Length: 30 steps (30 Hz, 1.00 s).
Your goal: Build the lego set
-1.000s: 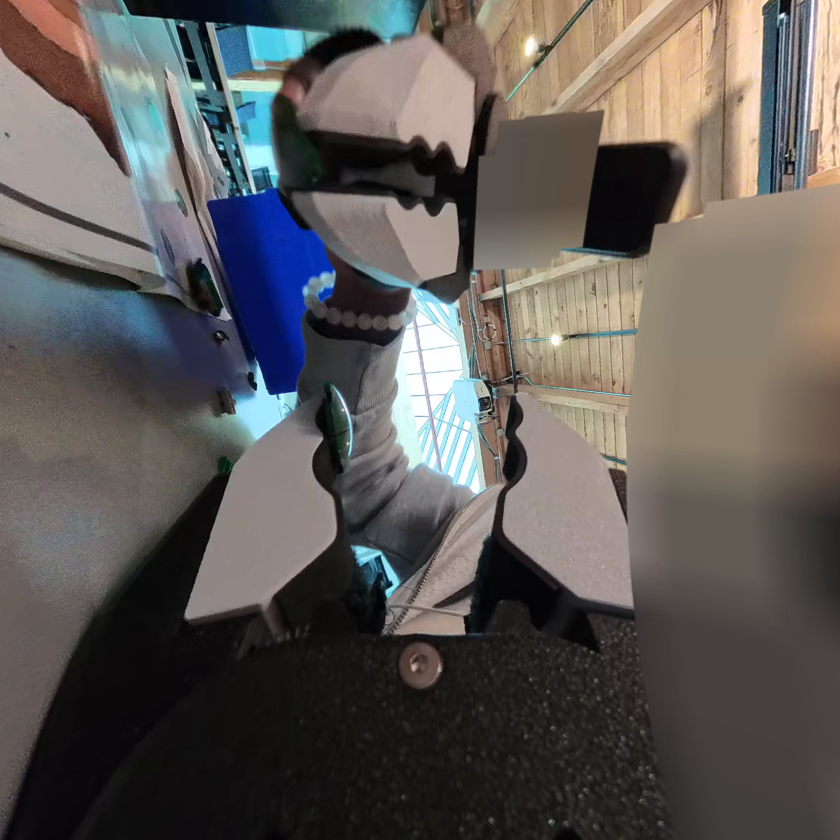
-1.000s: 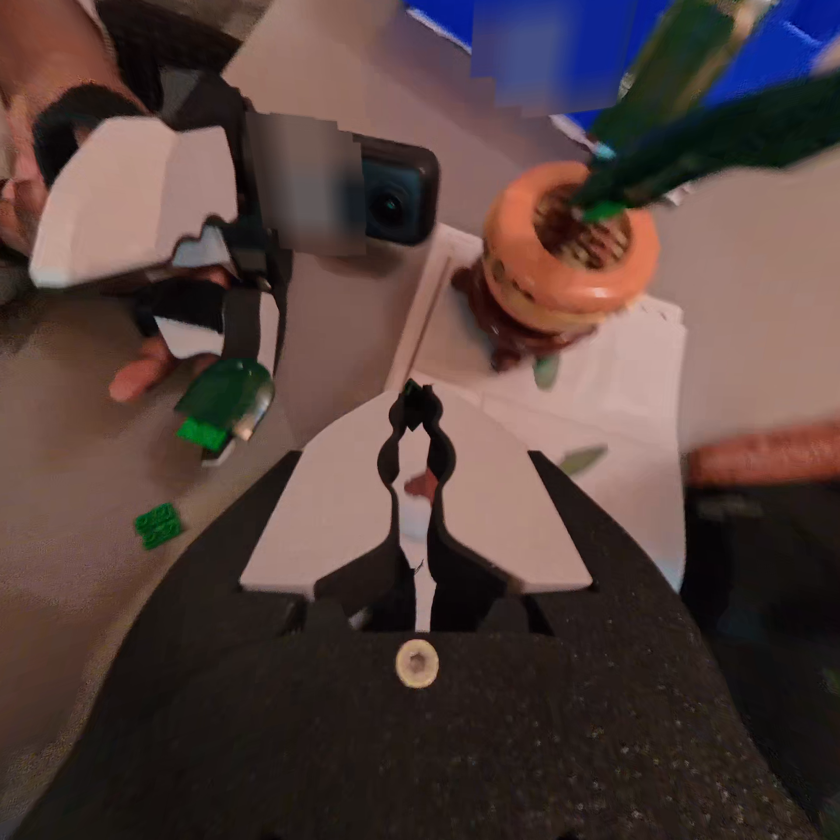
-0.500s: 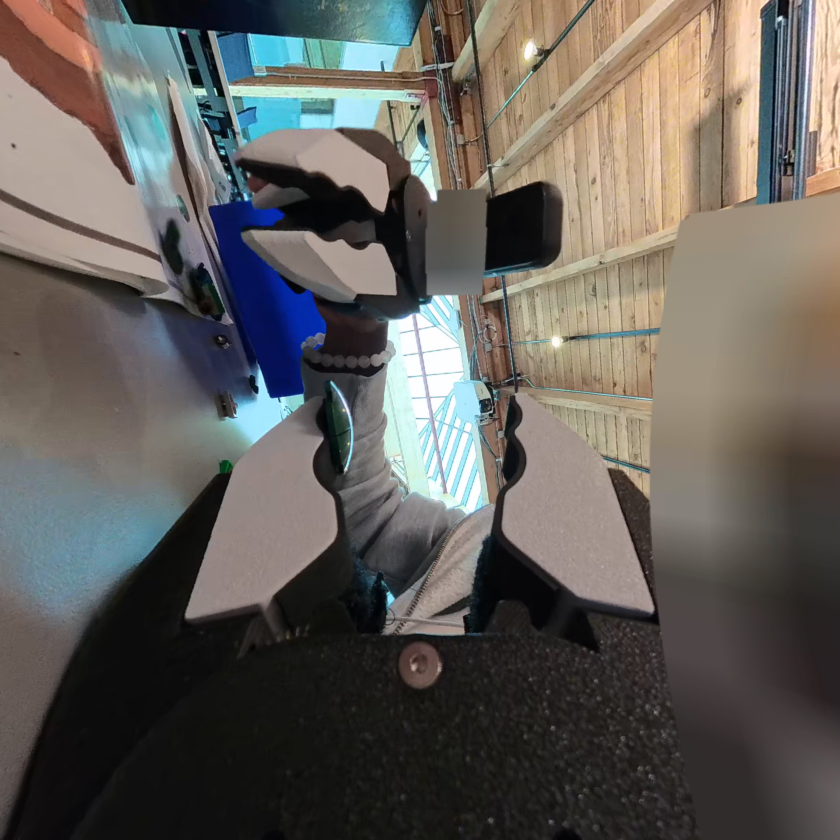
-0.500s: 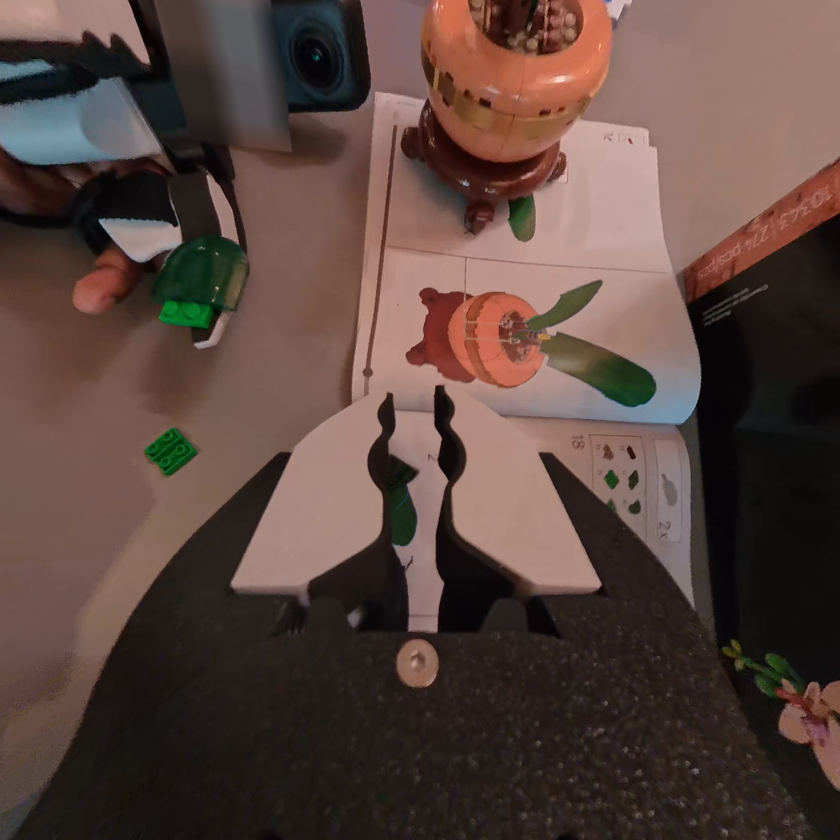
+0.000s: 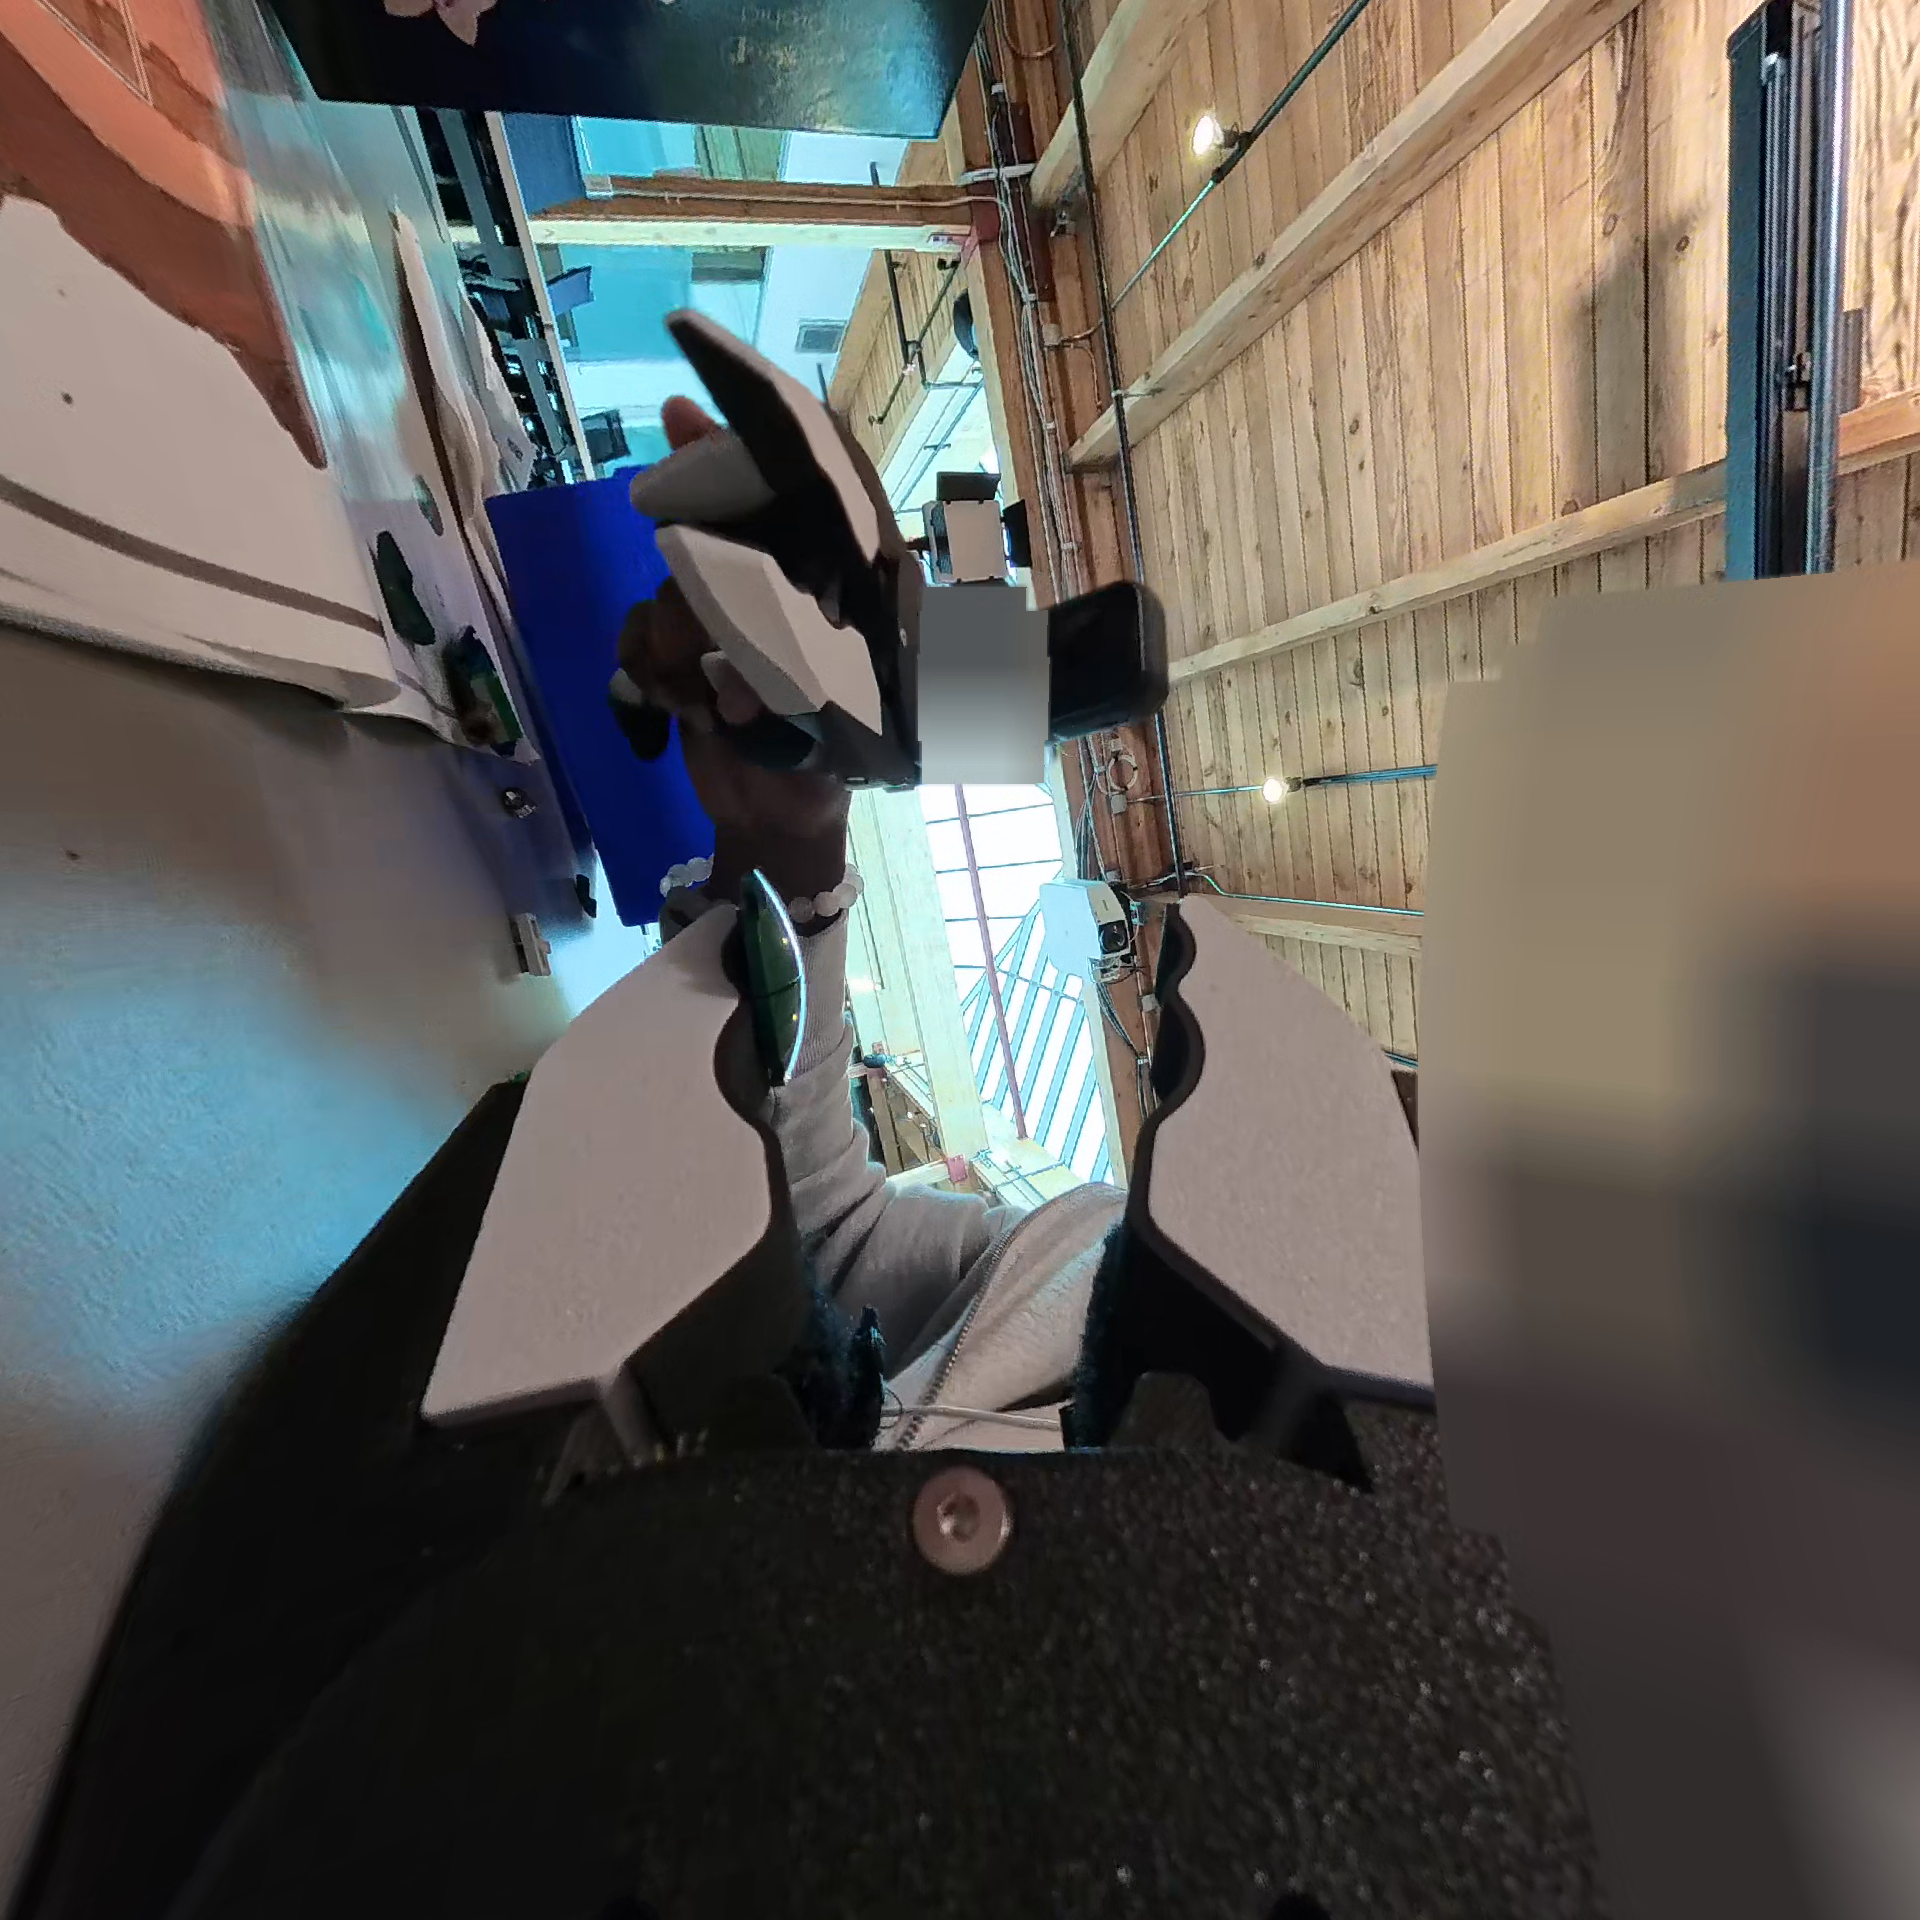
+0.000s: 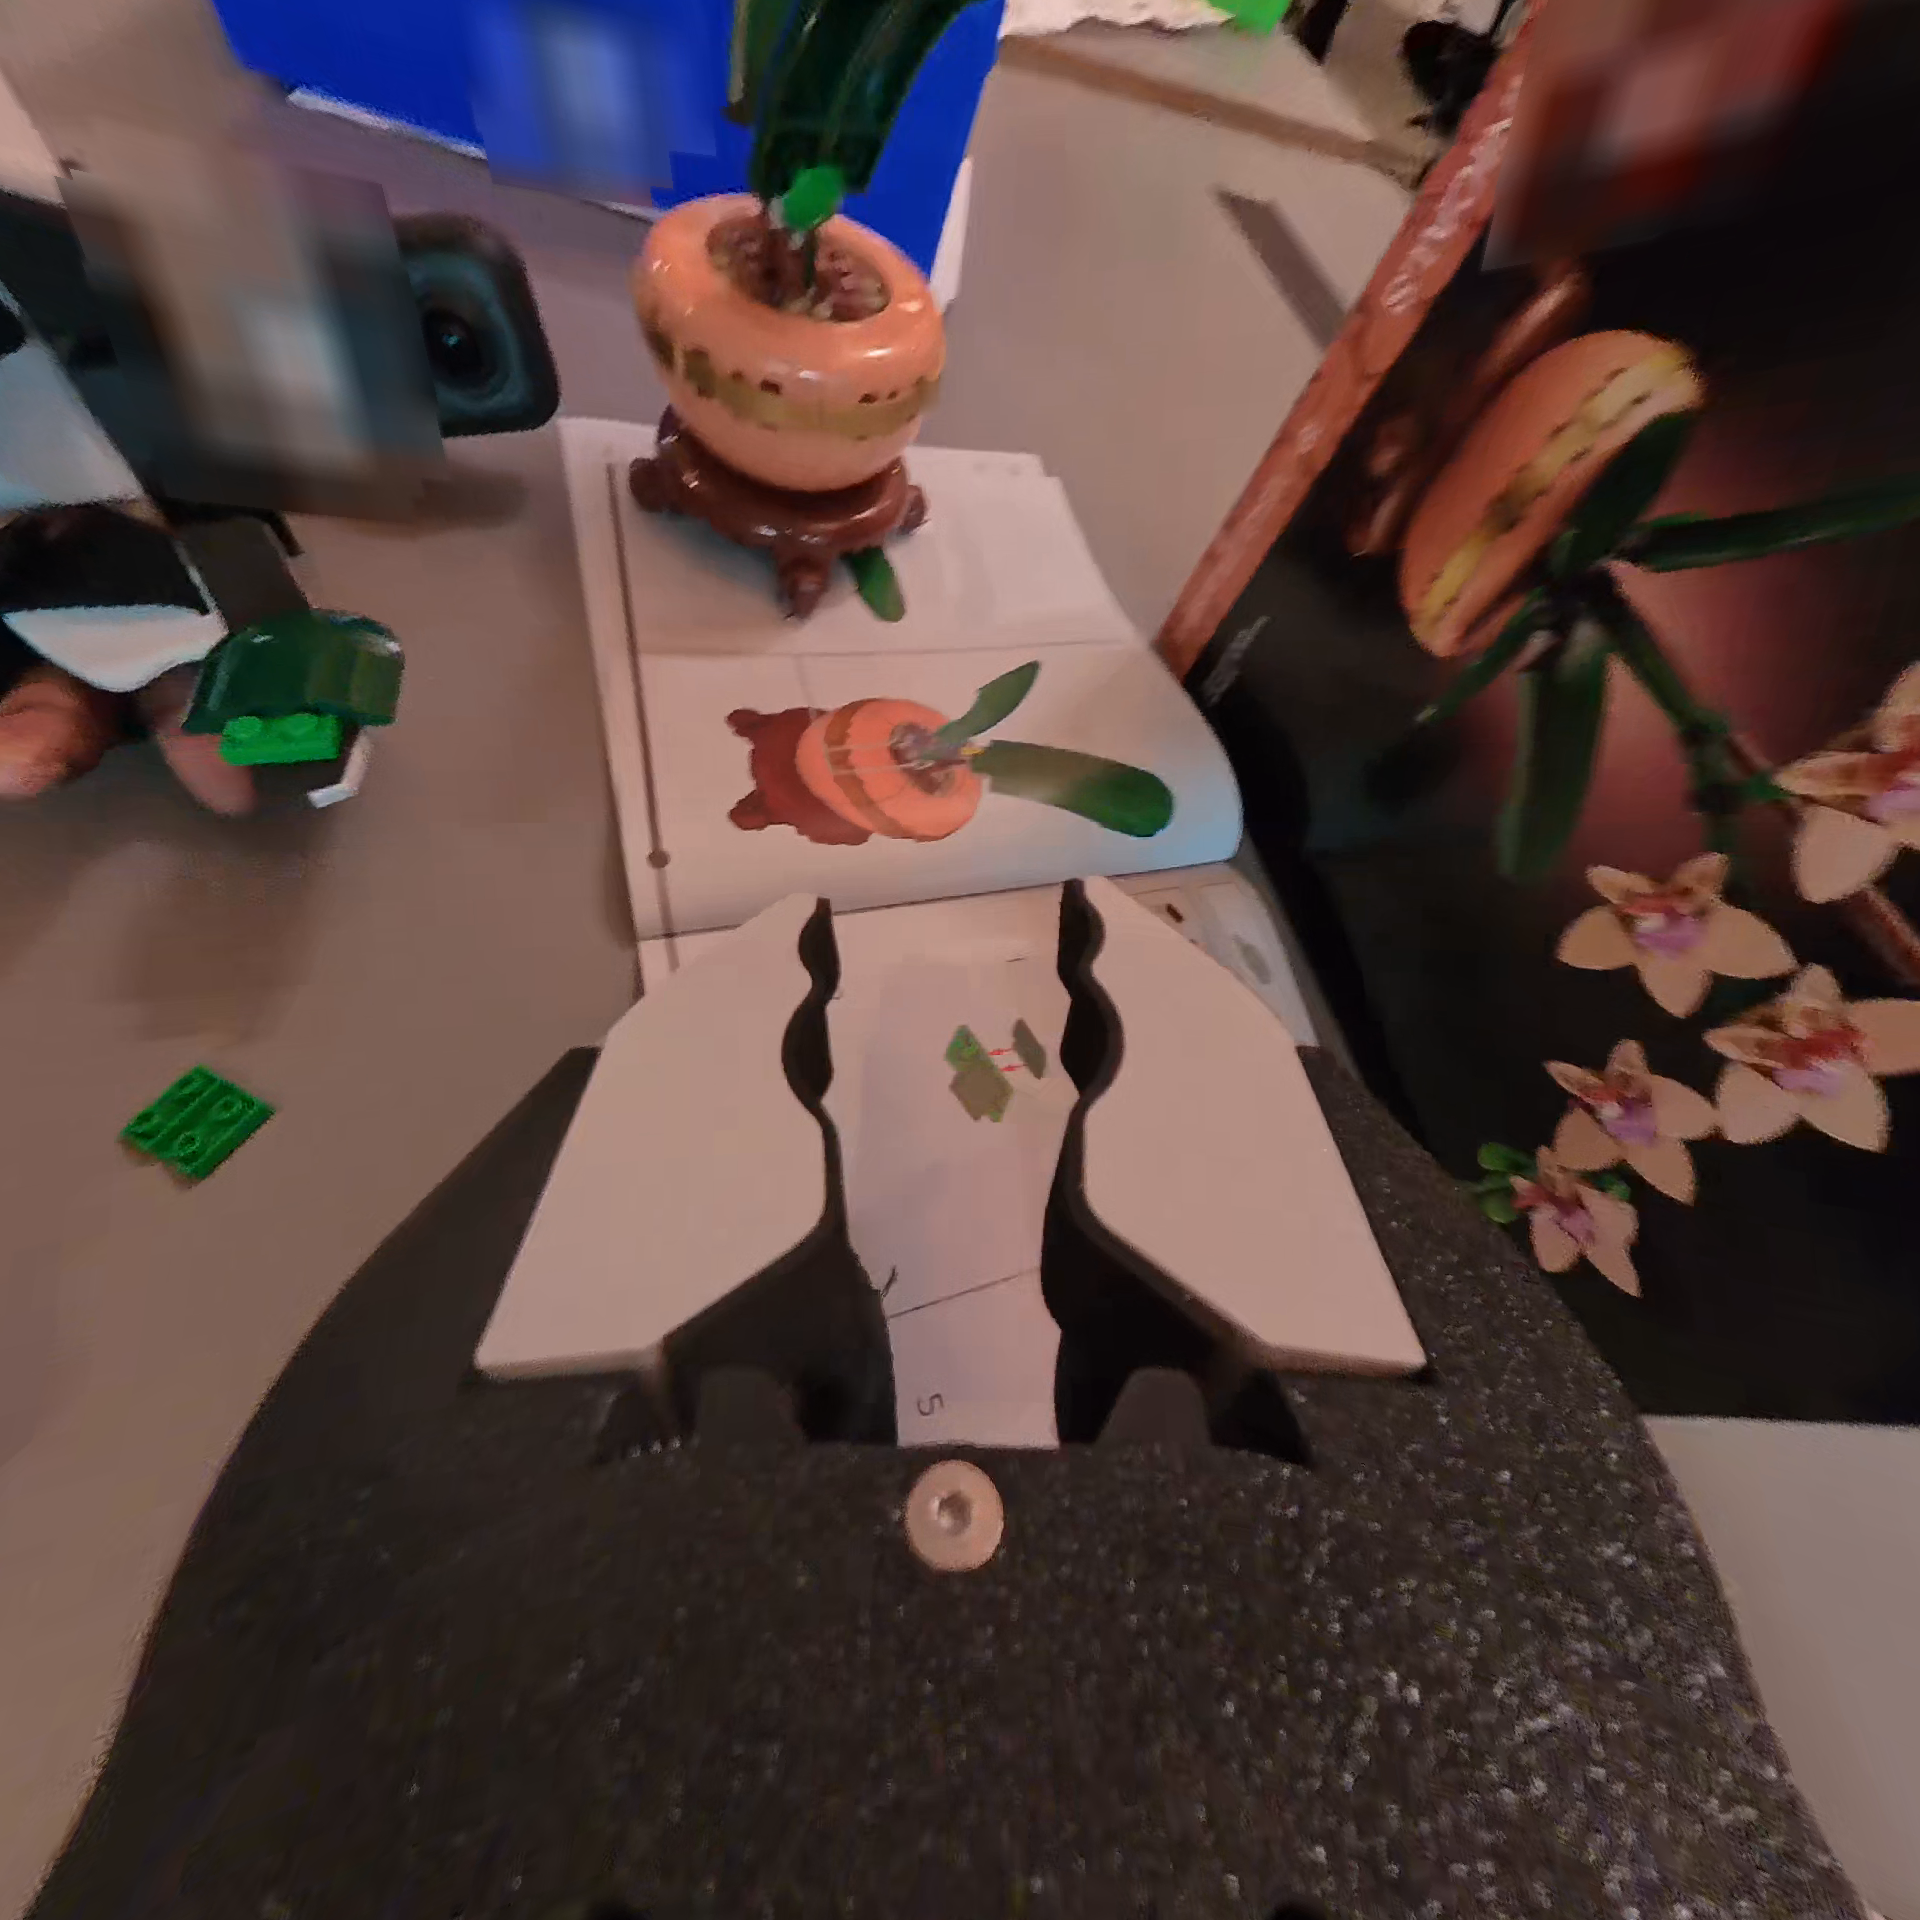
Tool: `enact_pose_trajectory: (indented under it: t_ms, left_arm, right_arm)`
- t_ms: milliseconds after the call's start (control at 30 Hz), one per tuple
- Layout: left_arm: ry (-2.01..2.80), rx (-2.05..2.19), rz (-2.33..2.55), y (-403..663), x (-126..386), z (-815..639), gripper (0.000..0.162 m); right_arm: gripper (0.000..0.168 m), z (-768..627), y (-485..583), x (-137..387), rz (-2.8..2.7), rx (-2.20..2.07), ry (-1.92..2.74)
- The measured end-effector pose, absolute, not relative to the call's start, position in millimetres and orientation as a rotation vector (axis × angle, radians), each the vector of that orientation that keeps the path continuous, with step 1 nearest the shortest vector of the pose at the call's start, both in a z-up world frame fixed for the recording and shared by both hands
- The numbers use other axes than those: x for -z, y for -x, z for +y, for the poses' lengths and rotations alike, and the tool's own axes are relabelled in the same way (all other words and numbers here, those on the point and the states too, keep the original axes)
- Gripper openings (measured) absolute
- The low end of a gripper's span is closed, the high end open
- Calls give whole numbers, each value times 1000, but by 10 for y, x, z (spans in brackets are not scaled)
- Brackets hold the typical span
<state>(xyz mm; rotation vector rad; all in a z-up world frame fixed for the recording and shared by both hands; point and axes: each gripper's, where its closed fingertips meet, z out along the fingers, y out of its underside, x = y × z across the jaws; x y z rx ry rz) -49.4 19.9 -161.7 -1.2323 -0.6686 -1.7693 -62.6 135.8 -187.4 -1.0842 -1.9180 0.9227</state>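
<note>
An orange lego pot (image 6: 790, 353) on a brown base stands on the open instruction booklet (image 6: 935, 582), with dark green leaves (image 6: 831, 83) rising from it. My right gripper (image 6: 945, 904) is open and empty, low over the booklet's near page. It also shows far off in the left wrist view (image 5: 769, 582). My left gripper (image 5: 945, 925) is wide open and turned on its side. A dark green leaf piece (image 5: 774, 977) lies against its left finger. In the right wrist view this leaf (image 6: 296, 670) has a bright green plate under it, left of the pot.
A loose bright green plate (image 6: 195, 1122) lies on the grey table at the left. The dark set box (image 6: 1558, 727) stands close on the right of the booklet. A blue panel (image 6: 364, 62) is behind the pot. A person's fingers (image 6: 208, 790) show below the left gripper. The orange lego pot (image 6: 790, 353) sits 12 cm or so from the ends of my left fingers.
My right gripper went from shut to open and drew back from the pot over the booklet. The left gripper stayed open with the leaf against its finger.
</note>
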Motion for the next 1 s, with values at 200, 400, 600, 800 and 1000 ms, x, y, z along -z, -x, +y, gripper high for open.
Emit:
enact_pose_trajectory:
  t_ms: [200, 400, 600, 800, 1000]
  left_arm:
    - [1239, 1771, -656, 463, 1619, 189, 72]
    - [1238, 1770, -655, 453, 1616, 196, 72]
    - [1238, 1771, -658, 454, 1616, 195, 73]
    - [1239, 1770, -656, 454, 1618, 193, 72]
    - [1238, 1771, -657, 457, 1617, 187, 72]
  right_arm:
    - [14, 1386, 429, 2079, -2095, -822, 1181]
    - [16, 1204, 357, 2339, -2271, -789, 1188]
    - [22, 1125, 443, 2467, -2328, -790, 1266]
    - [1, 1140, 482, 2281, -2318, -801, 1191]
    - [3, 1244, 420, 1793, -2258, -745, 1090]
